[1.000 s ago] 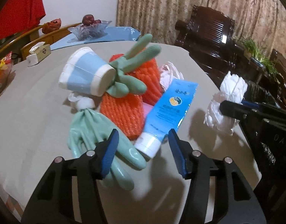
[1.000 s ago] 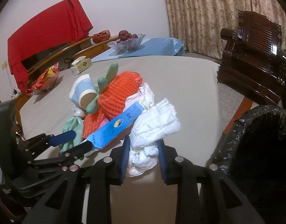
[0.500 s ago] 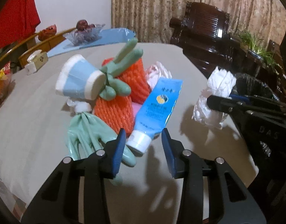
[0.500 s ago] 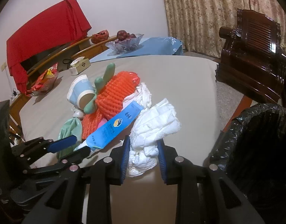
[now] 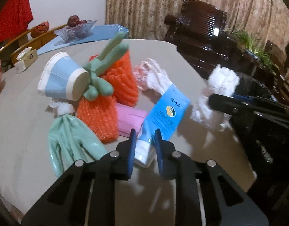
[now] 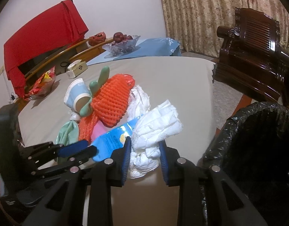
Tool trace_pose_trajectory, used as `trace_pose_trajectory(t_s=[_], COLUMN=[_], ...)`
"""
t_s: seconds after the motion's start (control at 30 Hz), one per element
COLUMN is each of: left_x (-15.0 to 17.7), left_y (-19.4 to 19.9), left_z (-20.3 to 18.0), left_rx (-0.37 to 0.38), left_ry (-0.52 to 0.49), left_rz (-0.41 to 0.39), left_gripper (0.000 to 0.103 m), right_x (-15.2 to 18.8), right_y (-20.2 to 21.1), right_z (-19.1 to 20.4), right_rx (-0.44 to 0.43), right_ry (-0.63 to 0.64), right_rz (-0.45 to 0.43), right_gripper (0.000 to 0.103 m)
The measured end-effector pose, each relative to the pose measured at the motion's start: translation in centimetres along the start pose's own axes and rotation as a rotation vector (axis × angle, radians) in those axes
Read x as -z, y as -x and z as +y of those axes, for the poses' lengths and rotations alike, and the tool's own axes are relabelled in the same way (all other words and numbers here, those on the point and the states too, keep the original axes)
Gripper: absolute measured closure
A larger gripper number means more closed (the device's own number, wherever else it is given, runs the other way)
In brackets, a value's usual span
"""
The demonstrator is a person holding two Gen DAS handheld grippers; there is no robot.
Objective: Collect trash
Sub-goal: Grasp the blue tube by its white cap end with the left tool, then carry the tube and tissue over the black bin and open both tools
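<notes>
While most of the round table (image 5: pixel 27 116) lies bare under its grey cloth, a heap of trash sits near its middle. To the right, off the table's edge, stands a bin lined with a black bag (image 6: pixel 257 141). Largest in the heap are two orange foam nets (image 5: pixel 123 82), one leaning on the other, with a pink foam piece (image 5: pixel 129 118) low between them and the tube. A pale green rubber glove (image 5: pixel 69 139) spreads flat at the near left, and a second green glove (image 5: pixel 105 64) pokes its fingers up over the nets. A blue and white paper cup (image 5: pixel 63 77) lies on its side at the left, its base toward the camera. Crumpled white and pink plastic (image 5: pixel 152 75) lies behind the tube.

Holding a wad of white tissue (image 6: pixel 154 131) between its pads, the right gripper (image 6: pixel 144 158) sits narrow, near the bin, with the wad off the table.

On the blue tube (image 5: pixel 163 114), at the neck just above the white cap (image 5: pixel 142 154), the left gripper (image 5: pixel 144 146) is closing, its blue pads against both sides; the tube slants away toward the far right.
</notes>
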State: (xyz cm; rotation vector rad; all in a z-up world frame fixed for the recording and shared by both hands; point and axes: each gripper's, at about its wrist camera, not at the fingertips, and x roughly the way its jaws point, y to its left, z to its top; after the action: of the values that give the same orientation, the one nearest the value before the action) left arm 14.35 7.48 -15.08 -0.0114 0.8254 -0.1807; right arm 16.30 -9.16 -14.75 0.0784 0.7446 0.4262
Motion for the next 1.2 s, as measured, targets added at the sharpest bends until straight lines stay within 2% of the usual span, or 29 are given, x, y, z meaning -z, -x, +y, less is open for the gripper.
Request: trace_pose_trajectory(t_s=[0.13,0.17,0.27,0.33,0.43,0.57,1.2], left_x=[0.0,0.0,0.0,0.2,0.2,0.2,-3.6], left_y=[-0.6,-0.9,-1.9,-2.7,-2.8,-2.2,2.7], left_z=[-0.3,-0.3,-0.4,-0.7,-1.5,-1.9,-3.9], left_rx=[-0.002,0.006,0.023,0.033,0.021,0.037,0.096], left_ry=[-0.006,-0.004,0.005,0.008,-0.022,-0.015,0.009], left_rz=[0.016,0.026,0.055,0.078,0.068,0.061,-0.089], left_gripper=[0.074,0.068,0.062,0.062,0.064,0.07,0.072], right_x=[-0.2,-0.3,-0.2,-0.3,-0.3,-0.5,-1.9], right_y=[0.3,0.4,0.6,0.6,0.8,1.4,5.9], right_z=[-0.1,-0.2,-0.5,-0.6,-0.8,-1.1,-3.0], right_rx=[0.002,0.003,0.006,0.009,0.013,0.02,0.056], right_ry=[-0.001,-0.002,-0.006,-0.008,-0.01,-0.016,-0.045], right_rz=[-0.008,-0.01,-0.012,-0.011,-0.014,-0.027,-0.117], right_gripper=[0.074,0.074,0.074,0.074,0.074,0.074,0.074])
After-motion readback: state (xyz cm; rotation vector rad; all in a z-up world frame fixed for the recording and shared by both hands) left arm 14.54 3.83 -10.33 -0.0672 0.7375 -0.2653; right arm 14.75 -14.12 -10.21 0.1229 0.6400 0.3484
